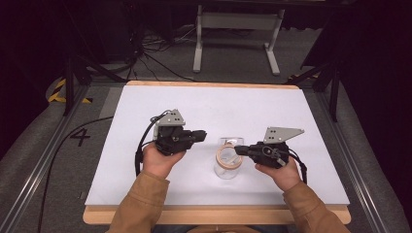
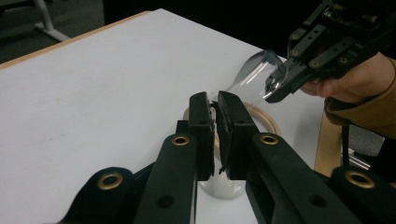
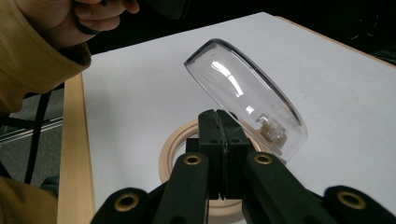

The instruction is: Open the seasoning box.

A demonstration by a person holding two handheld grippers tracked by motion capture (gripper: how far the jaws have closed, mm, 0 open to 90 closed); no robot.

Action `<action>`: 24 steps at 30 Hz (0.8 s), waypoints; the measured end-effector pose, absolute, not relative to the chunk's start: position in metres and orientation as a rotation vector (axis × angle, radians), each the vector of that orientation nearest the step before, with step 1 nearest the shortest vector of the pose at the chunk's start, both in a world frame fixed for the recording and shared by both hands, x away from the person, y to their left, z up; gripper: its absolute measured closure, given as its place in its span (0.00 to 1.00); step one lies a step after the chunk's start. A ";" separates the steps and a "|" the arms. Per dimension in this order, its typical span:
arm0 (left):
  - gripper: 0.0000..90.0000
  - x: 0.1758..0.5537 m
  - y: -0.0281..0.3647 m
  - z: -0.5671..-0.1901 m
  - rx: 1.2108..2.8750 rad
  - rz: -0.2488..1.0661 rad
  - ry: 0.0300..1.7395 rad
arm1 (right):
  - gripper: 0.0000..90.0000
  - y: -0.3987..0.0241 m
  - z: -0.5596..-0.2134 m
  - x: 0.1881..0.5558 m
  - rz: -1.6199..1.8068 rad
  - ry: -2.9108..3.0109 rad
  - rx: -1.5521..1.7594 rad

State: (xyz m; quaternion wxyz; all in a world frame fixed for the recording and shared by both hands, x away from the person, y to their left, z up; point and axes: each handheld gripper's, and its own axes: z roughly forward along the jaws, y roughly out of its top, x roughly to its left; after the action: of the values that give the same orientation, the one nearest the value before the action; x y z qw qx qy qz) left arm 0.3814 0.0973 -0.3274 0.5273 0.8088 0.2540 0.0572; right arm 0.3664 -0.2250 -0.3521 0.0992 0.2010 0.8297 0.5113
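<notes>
A clear glass jar (image 1: 227, 167) stands near the middle of the white table (image 1: 145, 145), toward its near edge, with a tan ring at its mouth; what it holds cannot be made out. Its clear domed lid (image 3: 247, 98) is tilted up, hinged open. The right gripper (image 1: 239, 150) has its jaws pressed together at the lid's edge. The left gripper (image 1: 203, 136), just left of the jar, has its jaws nearly together, holding nothing visible.

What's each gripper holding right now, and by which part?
Right gripper is shut on the rim of the clear hinged lid, tilted open over the jar. Left gripper is shut, holding nothing.
</notes>
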 end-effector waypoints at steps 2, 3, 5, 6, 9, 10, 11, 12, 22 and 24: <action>0.93 0.379 0.102 -0.328 1.929 0.146 0.623 | 1.00 -0.225 -0.351 0.370 1.516 2.450 0.590; 0.93 0.378 0.105 -0.329 1.928 0.148 0.634 | 1.00 -0.224 -0.351 0.372 1.522 2.450 0.590; 0.93 0.377 0.110 -0.330 1.923 0.156 0.643 | 1.00 -0.224 -0.350 0.375 1.532 2.448 0.587; 0.93 0.377 0.113 -0.330 1.923 0.159 0.655 | 1.00 -0.223 -0.349 0.376 1.532 2.446 0.586; 0.93 0.375 0.119 -0.332 1.921 0.166 0.675 | 1.00 -0.223 -0.349 0.380 1.540 2.440 0.591; 0.93 0.375 0.120 -0.333 1.913 0.168 0.681 | 1.00 -0.223 -0.349 0.382 1.539 2.438 0.597; 0.93 0.374 0.123 -0.332 1.926 0.167 0.690 | 1.00 -0.224 -0.349 0.383 1.541 2.438 0.599; 0.93 0.373 0.125 -0.333 1.917 0.167 0.699 | 1.00 -0.224 -0.349 0.385 1.543 2.432 0.604; 0.92 0.370 0.136 -0.337 1.906 0.181 0.731 | 1.00 -0.230 -0.353 0.401 1.577 2.418 0.672; 0.92 0.370 0.137 -0.337 1.901 0.185 0.736 | 1.00 -0.232 -0.356 0.406 1.578 2.417 0.700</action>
State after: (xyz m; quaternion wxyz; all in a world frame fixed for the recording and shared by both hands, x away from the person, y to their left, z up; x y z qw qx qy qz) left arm 0.3700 0.1367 -0.3373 0.5204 0.7931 0.3070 0.0771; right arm 0.4058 -0.2321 -0.3563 0.0856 0.2350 0.8108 0.5292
